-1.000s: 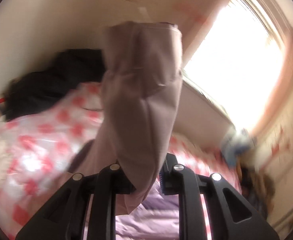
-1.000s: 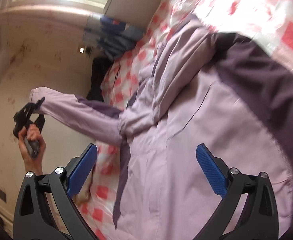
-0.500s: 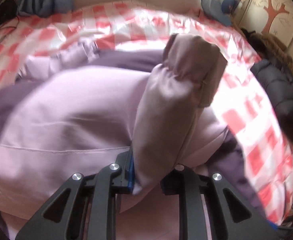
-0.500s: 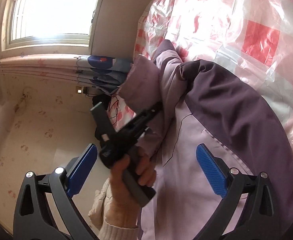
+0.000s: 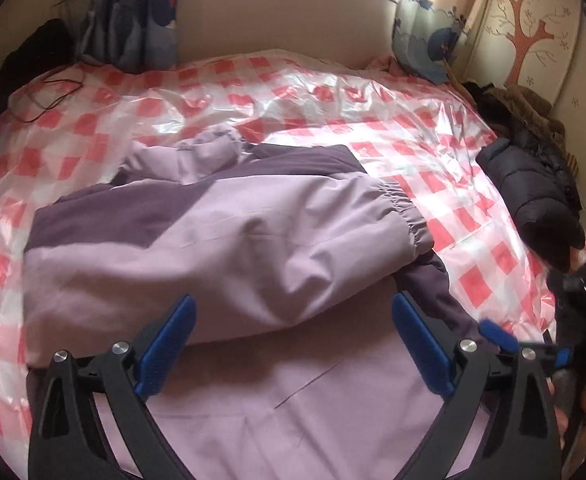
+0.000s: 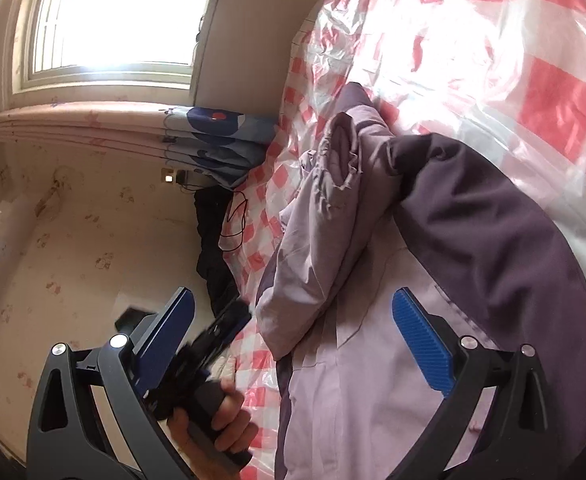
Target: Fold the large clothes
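Jacket (image 5: 229,240): lilac with dark purple panels, lying flat on the bed's red-and-white checked plastic cover (image 5: 373,96); one sleeve (image 5: 333,224), elastic cuff at its end, folded across the body. Left wrist view alone shows a black puffer coat (image 5: 533,184) at the bed's right edge and a tree decal on the wall. Right wrist view alone shows the window (image 6: 109,16), a black cable (image 6: 237,220) on the cover and the person's left hand (image 6: 217,420) on its handle. Left gripper (image 5: 291,344): jaws spread wide, empty, over the jacket. Right gripper (image 6: 293,340): jaws spread wide, empty, above the jacket.
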`<state>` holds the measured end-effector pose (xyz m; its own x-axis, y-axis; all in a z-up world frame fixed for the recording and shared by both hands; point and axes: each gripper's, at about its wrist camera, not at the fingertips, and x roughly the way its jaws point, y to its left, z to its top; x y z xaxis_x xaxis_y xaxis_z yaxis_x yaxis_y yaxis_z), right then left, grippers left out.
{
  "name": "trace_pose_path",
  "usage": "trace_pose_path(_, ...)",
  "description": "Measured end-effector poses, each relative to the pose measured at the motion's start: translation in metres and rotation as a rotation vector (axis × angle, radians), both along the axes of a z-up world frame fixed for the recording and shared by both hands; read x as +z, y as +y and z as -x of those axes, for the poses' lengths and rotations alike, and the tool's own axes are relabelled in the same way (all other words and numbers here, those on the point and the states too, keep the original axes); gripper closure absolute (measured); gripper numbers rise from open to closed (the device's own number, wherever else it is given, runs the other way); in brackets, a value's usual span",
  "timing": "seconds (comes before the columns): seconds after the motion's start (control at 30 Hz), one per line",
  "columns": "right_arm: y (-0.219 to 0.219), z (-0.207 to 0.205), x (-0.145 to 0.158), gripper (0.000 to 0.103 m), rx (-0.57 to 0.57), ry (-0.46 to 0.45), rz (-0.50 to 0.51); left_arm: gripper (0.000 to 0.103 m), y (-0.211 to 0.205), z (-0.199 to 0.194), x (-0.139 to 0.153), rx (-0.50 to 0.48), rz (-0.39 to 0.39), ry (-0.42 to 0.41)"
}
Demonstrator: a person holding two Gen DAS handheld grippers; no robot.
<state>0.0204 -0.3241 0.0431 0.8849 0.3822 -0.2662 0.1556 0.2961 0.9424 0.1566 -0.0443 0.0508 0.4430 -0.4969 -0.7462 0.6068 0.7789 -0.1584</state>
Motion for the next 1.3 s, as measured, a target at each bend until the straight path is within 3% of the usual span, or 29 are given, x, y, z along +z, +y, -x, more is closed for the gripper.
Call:
trace_pose_path(0.17, 0.0, -0.07, -0.003, 0.007, 0.073, 0.073, 0.082, 0.007, 0.082, -0.003, 0.004, 0.159, 0.048, -0.028)
trace_pose_path(0.23, -0.001, -0.1, -0.005, 0.013, 0.095, 0.127, 0.15, 0.007, 0.11, -0.01, -0.002, 0.227, 0.058, -0.03)
trace_pose_path(0.3, 0.0, -0.121, -0.004, 0.044, 0.111, 0.152, 0.203, 0.007, 0.134, -0.02, -0.011, 0.29, 0.077, -0.018)
trace_pose_path(0.33, 0.001, -0.13, -0.001, 0.051, 0.117, 0.163, 0.245, 0.007, 0.146, -0.026, -0.016, 0.322, 0.097, -0.004)
trace_pose_path(0.37, 0.003, -0.137, 0.001, 0.074, 0.125, 0.173, 0.282, 0.007, 0.154, -0.034, -0.022, 0.348, 0.118, 0.011)
trace_pose_path(0.4, 0.005, -0.144, 0.006, 0.08, 0.132, 0.18, 0.325, 0.007, 0.161, -0.041, -0.027, 0.376, 0.137, 0.027)
trace_pose_path(0.47, 0.009, -0.151, 0.03, 0.083, 0.133, 0.128, 0.422, 0.007, 0.172, -0.053, -0.03, 0.42, 0.182, 0.037)
trace_pose_path(0.57, 0.022, -0.141, 0.093, 0.084, 0.127, -0.139, 0.599, 0.007, 0.186, -0.059, -0.014, 0.466, 0.304, -0.048)
trace_pose_path(0.63, 0.027, -0.135, 0.119, 0.084, 0.114, -0.233, 0.706, 0.007, 0.193, -0.065, -0.006, 0.5, 0.373, -0.089)
trace_pose_path(0.7, 0.014, -0.147, 0.108, 0.083, 0.117, -0.185, 0.7, 0.007, 0.19, -0.079, -0.01, 0.511, 0.397, -0.08)
trace_pose_path(0.8, -0.016, -0.173, 0.034, 0.081, 0.153, 0.056, 0.635, 0.007, 0.173, -0.11, -0.041, 0.517, 0.337, 0.011)
trace_pose_path(0.87, -0.031, -0.178, -0.018, 0.075, 0.19, 0.239, 0.578, 0.007, 0.155, -0.133, -0.079, 0.518, 0.22, 0.132)
trace_pose_path(0.93, -0.043, -0.163, -0.037, 0.069, 0.189, 0.239, 0.455, 0.007, 0.145, -0.143, -0.102, 0.518, 0.098, 0.171)
trace_pose_path(0.97, -0.045, -0.154, -0.031, 0.063, 0.163, 0.22, 0.461, 0.007, 0.143, -0.14, -0.101, 0.512, 0.079, 0.145)
trace_pose_path(1.0, -0.046, -0.142, -0.018, 0.048, 0.106, 0.207, 0.507, 0.007, 0.144, -0.135, -0.094, 0.511, 0.084, 0.109)
trace_pose_path(1.07, -0.046, -0.126, 0.016, 0.038, -0.001, 0.106, 0.589, 0.007, 0.151, -0.121, -0.07, 0.526, 0.154, -0.002)
trace_pose_path(1.17, -0.019, -0.149, 0.053, 0.032, 0.047, 0.003, 0.74, 0.007, 0.152, -0.121, -0.052, 0.513, 0.205, -0.053)
trace_pose_path(1.23, 0.005, -0.179, 0.053, 0.032, 0.147, 0.018, 0.802, 0.007, 0.148, -0.132, -0.055, 0.506, 0.212, -0.035)
trace_pose_path(1.3, 0.025, -0.217, 0.032, 0.032, 0.217, 0.14, 0.891, 0.007, 0.143, -0.147, -0.069, 0.516, 0.188, 0.025)
